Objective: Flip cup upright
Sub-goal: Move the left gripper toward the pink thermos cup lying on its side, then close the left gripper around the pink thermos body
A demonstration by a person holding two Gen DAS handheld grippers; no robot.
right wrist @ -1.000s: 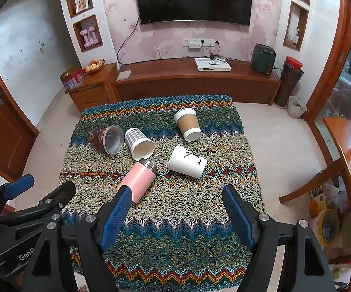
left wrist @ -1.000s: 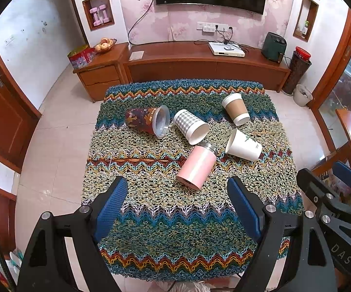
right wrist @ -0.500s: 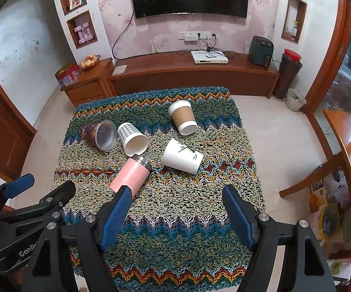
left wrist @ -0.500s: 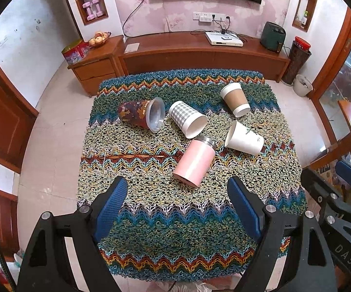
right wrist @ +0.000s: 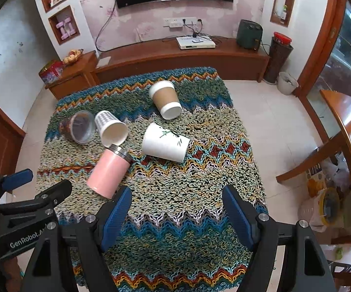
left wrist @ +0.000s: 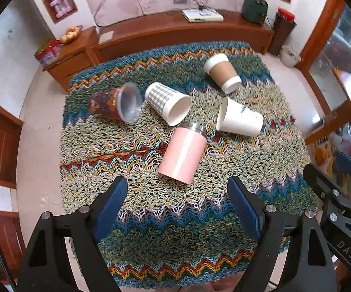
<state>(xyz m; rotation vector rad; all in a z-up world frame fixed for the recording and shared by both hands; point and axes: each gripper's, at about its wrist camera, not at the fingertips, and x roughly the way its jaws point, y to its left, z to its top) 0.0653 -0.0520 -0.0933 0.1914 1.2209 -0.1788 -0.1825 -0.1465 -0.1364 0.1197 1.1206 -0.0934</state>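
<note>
Left wrist view: five containers lie on their sides on the table with a knitted zigzag cloth (left wrist: 175,231). Farthest to the left is the dark patterned cup (left wrist: 113,103), with a clear lid that faces to the right and near. Its rim almost touches the grey checked paper cup (left wrist: 166,102), whose white inside shows nothing in it. Nearer, in the middle, lies the pink thermos cup (left wrist: 184,153); its steel top points far, close to the mouth of the checked cup. To the right is the white paper cup (left wrist: 238,119), mouth to the left, and I cannot see inside it. Far right lies the brown sleeved paper cup (left wrist: 222,73), its base pointing near.

The left gripper (left wrist: 177,206) hovers over the near part of the cloth with fingers wide apart and nothing between them; the thermos is just beyond them. In the right wrist view, the right gripper (right wrist: 176,209) is also spread wide and holds nothing, and the white paper cup with a green twig print is beyond it.
</note>
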